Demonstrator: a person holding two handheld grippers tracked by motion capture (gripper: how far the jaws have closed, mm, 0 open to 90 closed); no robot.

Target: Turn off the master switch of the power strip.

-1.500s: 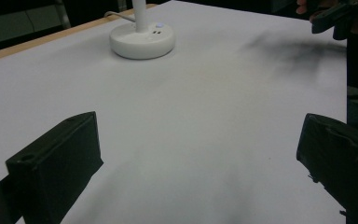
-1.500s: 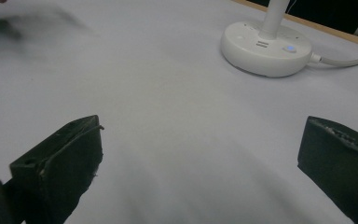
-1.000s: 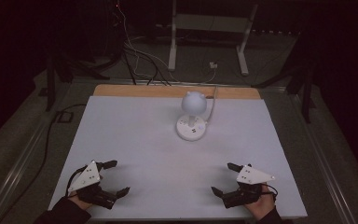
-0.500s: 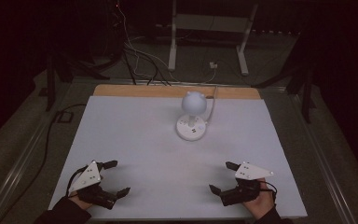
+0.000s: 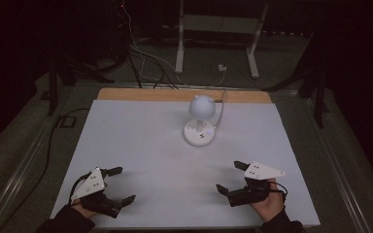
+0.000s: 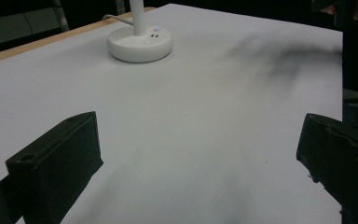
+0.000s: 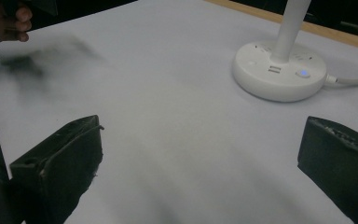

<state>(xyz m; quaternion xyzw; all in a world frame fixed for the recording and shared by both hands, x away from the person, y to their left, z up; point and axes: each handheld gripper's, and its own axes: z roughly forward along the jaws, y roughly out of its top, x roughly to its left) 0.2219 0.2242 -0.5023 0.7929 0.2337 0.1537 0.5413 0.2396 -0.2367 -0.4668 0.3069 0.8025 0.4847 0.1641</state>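
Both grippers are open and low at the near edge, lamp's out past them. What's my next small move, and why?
Probably ease the right gripper forward toward the lamp. It looks the nearer of the two; the left gripper sits farther off to the side. The right gripper's jaws stand wide apart and hold nothing, and its own view already faces the lamp's round base across bare table, so nothing lies in the way.

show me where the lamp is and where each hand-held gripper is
lamp (image 5: 200, 132): high view, on its round white base.
left hand-held gripper (image 5: 119, 184): high view, midway between its open jaws' tips.
right hand-held gripper (image 5: 229, 176): high view, midway between its open jaws' tips.
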